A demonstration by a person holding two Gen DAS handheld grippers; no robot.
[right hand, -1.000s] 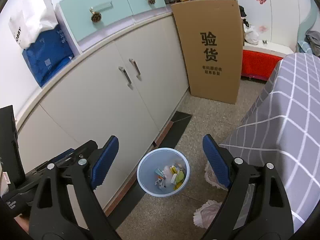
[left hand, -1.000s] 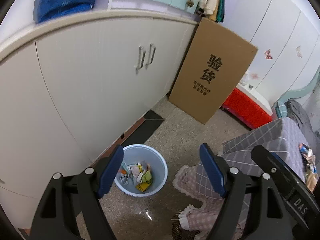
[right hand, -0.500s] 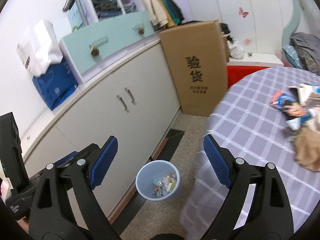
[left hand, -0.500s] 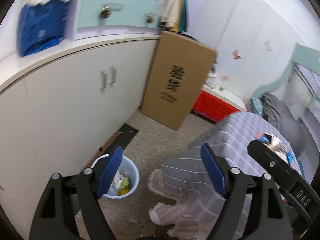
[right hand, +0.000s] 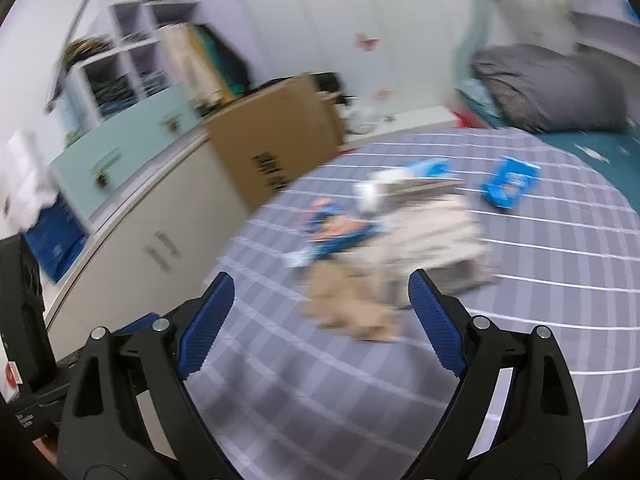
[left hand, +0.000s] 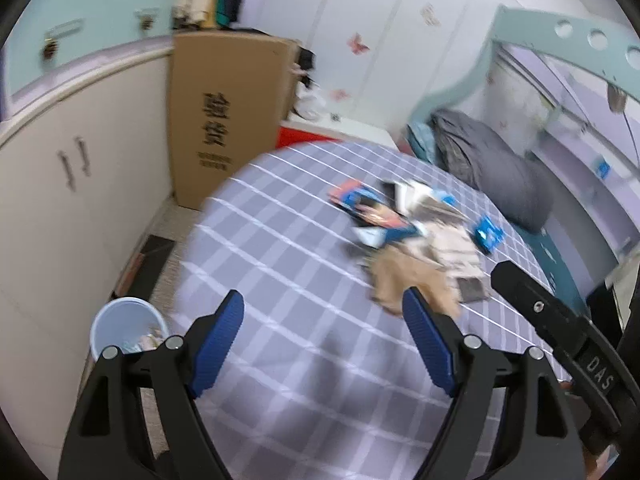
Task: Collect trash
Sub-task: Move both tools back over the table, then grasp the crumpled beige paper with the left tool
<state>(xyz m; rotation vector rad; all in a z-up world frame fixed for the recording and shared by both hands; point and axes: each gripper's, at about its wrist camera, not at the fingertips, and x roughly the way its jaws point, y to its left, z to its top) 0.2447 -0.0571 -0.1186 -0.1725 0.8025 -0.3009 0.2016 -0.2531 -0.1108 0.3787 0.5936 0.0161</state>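
Observation:
A heap of trash lies on the round table with the grey checked cloth (left hand: 288,264) (right hand: 560,264): a blue and red wrapper (left hand: 372,210) (right hand: 336,230), a crumpled tan paper (left hand: 404,276) (right hand: 352,300), pale paper pieces (right hand: 432,228) and a small blue packet (left hand: 488,236) (right hand: 510,180). My left gripper (left hand: 324,312) hangs open above the cloth, short of the heap. My right gripper (right hand: 320,292) is open too, with the tan paper seen between its fingers but not touched. A pale blue bin (left hand: 128,328) with rubbish inside stands on the floor at the left.
White cabinets (left hand: 80,184) (right hand: 160,220) run along the left. A tall cardboard box (left hand: 224,120) (right hand: 276,140) leans against them. Behind the table is a bed with a grey bundle (left hand: 492,168) (right hand: 548,88). The right gripper's black body (left hand: 560,336) juts in at the lower right of the left view.
Both views have swung right and up from the bin on the floor to the tabletop with its heap of trash. Both grippers stayed open and empty.

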